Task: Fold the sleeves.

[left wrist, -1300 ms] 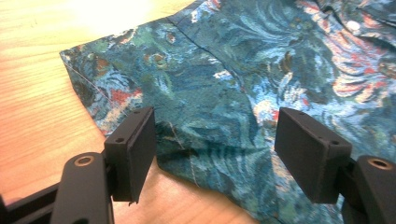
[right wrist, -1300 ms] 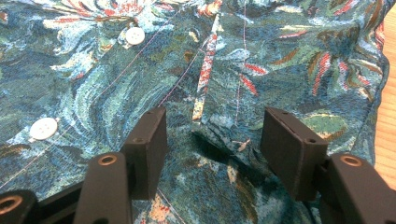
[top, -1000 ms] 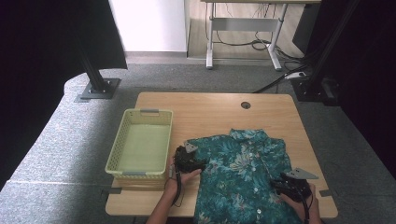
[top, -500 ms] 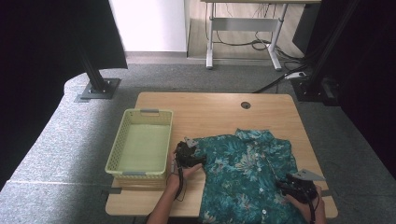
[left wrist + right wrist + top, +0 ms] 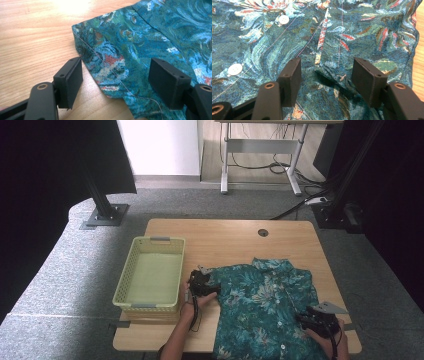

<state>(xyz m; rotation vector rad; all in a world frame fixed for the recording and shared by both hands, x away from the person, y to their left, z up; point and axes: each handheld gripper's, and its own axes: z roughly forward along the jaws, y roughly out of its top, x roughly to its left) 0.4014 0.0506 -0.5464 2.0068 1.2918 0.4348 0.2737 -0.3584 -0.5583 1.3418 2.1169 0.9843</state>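
A person at a wooden table [image 5: 230,237] works on a teal floral shirt [image 5: 265,305] with a hand-held gripper in each hand. The shirt lies spread on the table's near right part, between the two grippers, its lower edge reaching the near rim of the table.

The shirt is a light, soft woven garment, likely to slump and fold wherever it is lifted and to drag its loose parts along the wood. Hems and seams, where the cloth is doubled and stitched, look like the surest places to take hold.

To the left of the left gripper [image 5: 204,284] stands a pale yellow-green basket [image 5: 176,265] with perforated walls, nothing lying in it.

The left gripper rests at the shirt's left edge. In the left gripper view its jaws stand wide apart, unclenched, with a stitched corner of the shirt [image 5: 105,60] lying flat between them; one pad sits on bare wood just beside the hem, the other over the cloth.

The right gripper [image 5: 320,319] sits at the shirt's near right part. In the right gripper view its jaws are likewise parted and released, straddling a folded hem corner [image 5: 329,66]; two white buttons [image 5: 284,19] lie farther off to the left of the jaws.
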